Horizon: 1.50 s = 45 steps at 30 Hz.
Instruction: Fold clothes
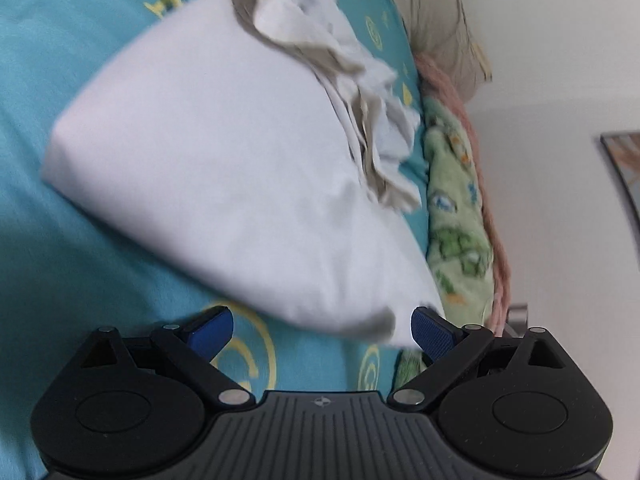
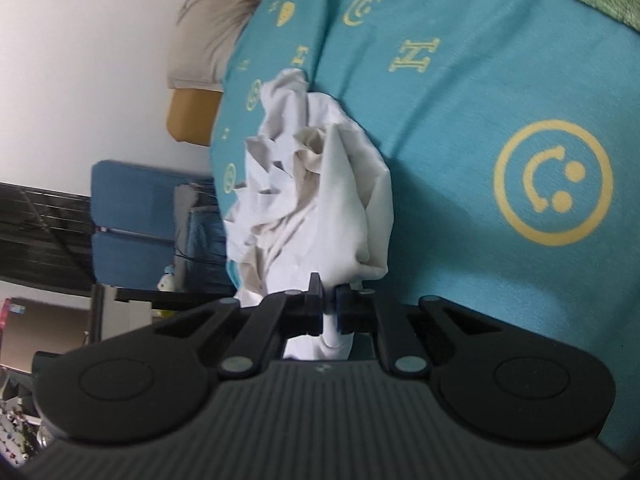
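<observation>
- We see the soft white cotton garment (image 1: 224, 168) lying mid-frame on the teal smiley-print bedsheet (image 1: 60, 240).
- Our right gripper (image 2: 329, 306) pinches its near edge; the left gripper (image 1: 322, 330) gapes empty (corner close by).
- Light, limp cloth: we judge corners the best hold.

Soft, even daylight; motion blur in left view; fisheye-bent, dark corners

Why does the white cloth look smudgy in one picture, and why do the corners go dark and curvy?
Left wrist view: the white cloth is smeared, most at its near corner by the open left tool, which stays crisp. Right wrist view: the cloth and the teal bedsheet look sharper, with the right tool pinching the fabric. Both views: the fisheye lens bends straight edges and darkens the corners.
</observation>
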Each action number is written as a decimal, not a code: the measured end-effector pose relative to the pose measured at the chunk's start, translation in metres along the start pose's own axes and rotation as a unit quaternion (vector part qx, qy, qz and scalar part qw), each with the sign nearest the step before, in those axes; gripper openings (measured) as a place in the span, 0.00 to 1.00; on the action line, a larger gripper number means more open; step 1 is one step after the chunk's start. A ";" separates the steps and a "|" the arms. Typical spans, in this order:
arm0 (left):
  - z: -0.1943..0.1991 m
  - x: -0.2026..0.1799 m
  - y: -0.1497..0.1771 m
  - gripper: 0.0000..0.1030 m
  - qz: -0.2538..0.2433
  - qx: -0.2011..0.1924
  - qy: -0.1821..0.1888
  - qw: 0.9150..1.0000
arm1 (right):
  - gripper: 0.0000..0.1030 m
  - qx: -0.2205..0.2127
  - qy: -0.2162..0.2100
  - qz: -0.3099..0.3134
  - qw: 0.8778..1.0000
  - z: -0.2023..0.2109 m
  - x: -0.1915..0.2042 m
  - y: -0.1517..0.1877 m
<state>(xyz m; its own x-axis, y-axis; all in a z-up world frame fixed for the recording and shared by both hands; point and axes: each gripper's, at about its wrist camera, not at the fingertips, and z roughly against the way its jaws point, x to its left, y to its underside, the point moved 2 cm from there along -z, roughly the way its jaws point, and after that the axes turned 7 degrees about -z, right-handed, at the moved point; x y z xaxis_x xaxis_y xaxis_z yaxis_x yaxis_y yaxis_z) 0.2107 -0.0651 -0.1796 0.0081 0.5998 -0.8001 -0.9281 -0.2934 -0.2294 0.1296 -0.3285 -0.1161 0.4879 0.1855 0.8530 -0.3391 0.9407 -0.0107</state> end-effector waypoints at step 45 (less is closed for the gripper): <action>0.271 -0.107 0.093 0.06 -0.101 -0.157 -0.055 0.981 | 0.08 -0.031 -0.007 0.234 0.972 0.200 0.068 0.100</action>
<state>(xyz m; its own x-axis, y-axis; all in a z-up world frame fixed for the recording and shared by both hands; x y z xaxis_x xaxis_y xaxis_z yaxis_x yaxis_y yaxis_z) 0.0224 0.0448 0.0348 0.1231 0.7411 -0.6600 -0.7518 -0.3645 -0.5495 -0.0323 -0.2790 0.0455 0.2802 0.5938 0.7542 -0.4723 0.7693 -0.4302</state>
